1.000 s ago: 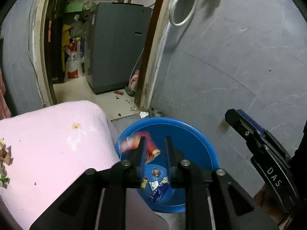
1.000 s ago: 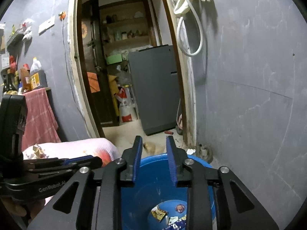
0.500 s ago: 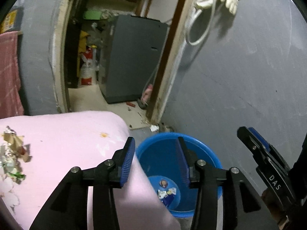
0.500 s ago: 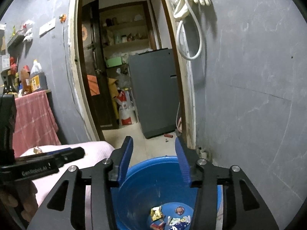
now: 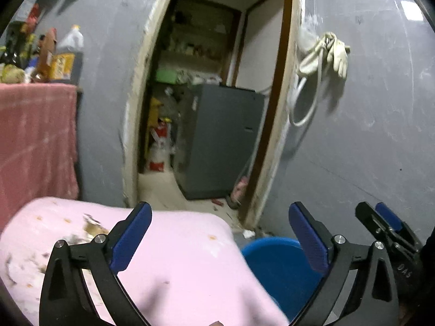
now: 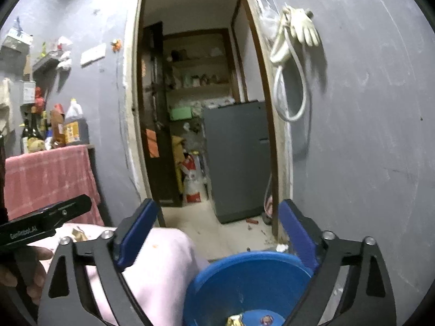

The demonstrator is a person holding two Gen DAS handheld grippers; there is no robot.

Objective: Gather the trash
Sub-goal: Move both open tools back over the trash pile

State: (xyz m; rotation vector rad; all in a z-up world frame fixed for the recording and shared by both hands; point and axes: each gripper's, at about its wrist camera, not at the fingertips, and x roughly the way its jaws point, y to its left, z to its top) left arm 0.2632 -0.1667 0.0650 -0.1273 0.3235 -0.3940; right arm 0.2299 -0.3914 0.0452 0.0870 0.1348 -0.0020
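Left tongs and right tongs, both spread and empty. Remaining scraps lie near the far-left edge of the pink bed, left of both tongs, nearer the left. Blue basin beside the bed holds wrappers.

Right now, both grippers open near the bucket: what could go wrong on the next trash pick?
1. The remaining scraps lie on the soft pink cover; the left gripper could pinch fabric along with trash.
2. The blue bucket sits close against the cover's edge, so a carried scrap may drop beside it.
3. The right gripper hangs over the bucket, close to the left one; the two may collide.
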